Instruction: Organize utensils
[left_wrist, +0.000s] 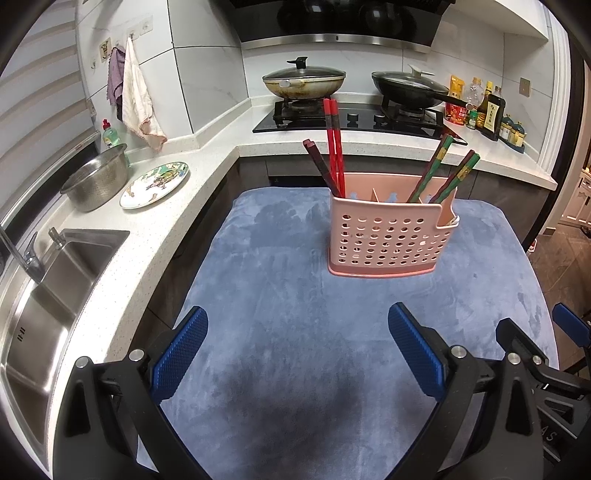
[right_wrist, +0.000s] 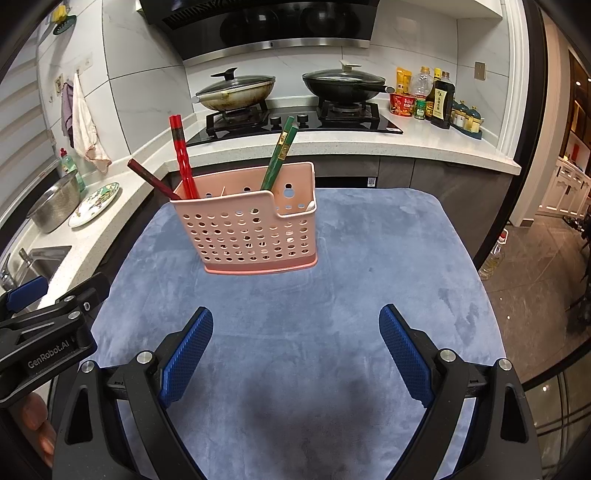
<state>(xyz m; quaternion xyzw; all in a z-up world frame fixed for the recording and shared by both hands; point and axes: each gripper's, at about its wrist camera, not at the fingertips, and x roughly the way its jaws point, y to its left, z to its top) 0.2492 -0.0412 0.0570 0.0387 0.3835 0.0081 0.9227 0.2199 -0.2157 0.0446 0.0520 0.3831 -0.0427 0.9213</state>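
Note:
A pink perforated utensil holder (left_wrist: 389, 236) (right_wrist: 245, 227) stands upright on the blue cloth-covered table (left_wrist: 280, 295) (right_wrist: 351, 258). Red chopsticks (left_wrist: 334, 144) (right_wrist: 181, 155) and dark maroon chopsticks (left_wrist: 320, 166) (right_wrist: 149, 178) lean in its left compartment. Green patterned chopsticks (left_wrist: 441, 166) (right_wrist: 279, 155) lean in the right one. My left gripper (left_wrist: 297, 321) hovers open over the near cloth, nothing between its blue pads. My right gripper (right_wrist: 297, 321) is likewise open and empty, well short of the holder. Each gripper shows at the edge of the other's view.
A white counter wraps left and behind, with a steel sink (left_wrist: 48, 295), a colander (left_wrist: 96, 177), a painted plate (left_wrist: 155, 184) and a soap bottle (left_wrist: 109, 134). A stove carries two lidded pans (left_wrist: 304, 79) (left_wrist: 410, 86). Sauce bottles (left_wrist: 487, 110) stand at the back right.

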